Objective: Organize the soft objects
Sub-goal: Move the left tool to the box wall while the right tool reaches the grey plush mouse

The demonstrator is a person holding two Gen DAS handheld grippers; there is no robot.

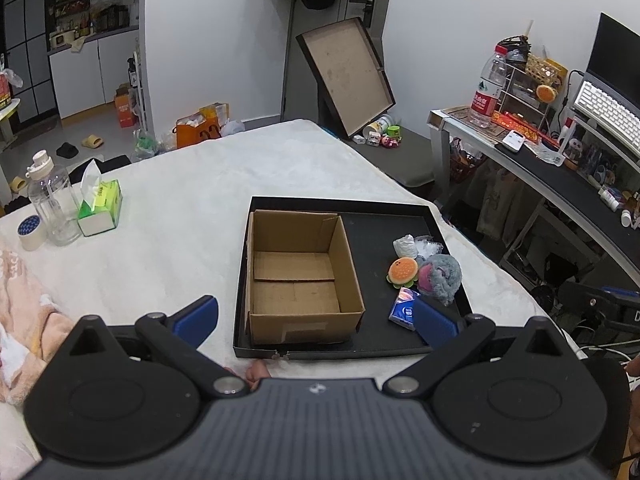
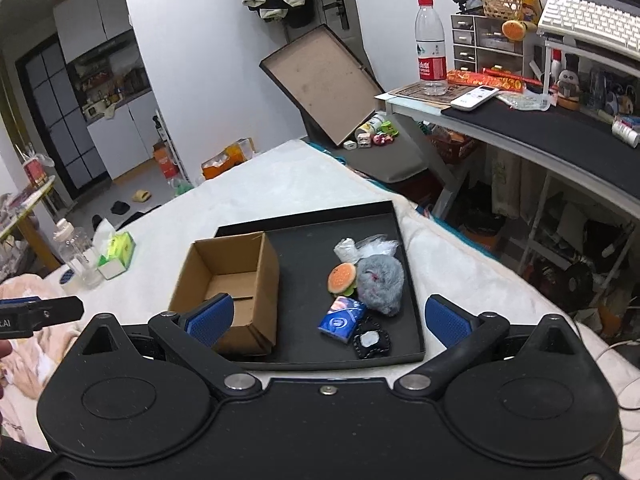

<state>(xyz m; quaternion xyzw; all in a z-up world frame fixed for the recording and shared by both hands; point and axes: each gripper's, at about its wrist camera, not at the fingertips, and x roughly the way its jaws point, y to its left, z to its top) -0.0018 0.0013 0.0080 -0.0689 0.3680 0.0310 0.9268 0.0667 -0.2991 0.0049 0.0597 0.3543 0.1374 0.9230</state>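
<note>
White plush bedding (image 1: 200,208) is filling the middle of both views, with a cluttered desk (image 2: 540,132) rising at the upper right and a kitchen doorway receding at the upper left. A black tray (image 1: 360,350) is lying on the bedding at frame centre, and an empty cardboard box (image 1: 298,268) is occupying its left half. The soft objects are sitting in a cluster on the tray's right half: a burger plush (image 2: 342,278), a grey fluffy toy (image 2: 380,280) touching it, a crumpled clear plastic bag (image 2: 364,246) behind them, a blue tissue packet (image 2: 342,320) in front, and a small black pouch (image 2: 372,342) nearest the lower edge.

The left gripper (image 1: 316,318) is hovering over the tray's near edge with its blue pads spread wide and nothing between them. The right gripper (image 2: 332,316) is hanging likewise spread and empty, with the tissue packet framed between its pads.

Nothing appears to be in the box yet, so the sorting is judged to be at its start. The nearer items look easiest to take first; the pads would do well descending astride one item only, since the plush and the fluffy toy are touching and could be dragged together. A gentle squeeze should suffice for such yielding things, released low inside the box.
</note>
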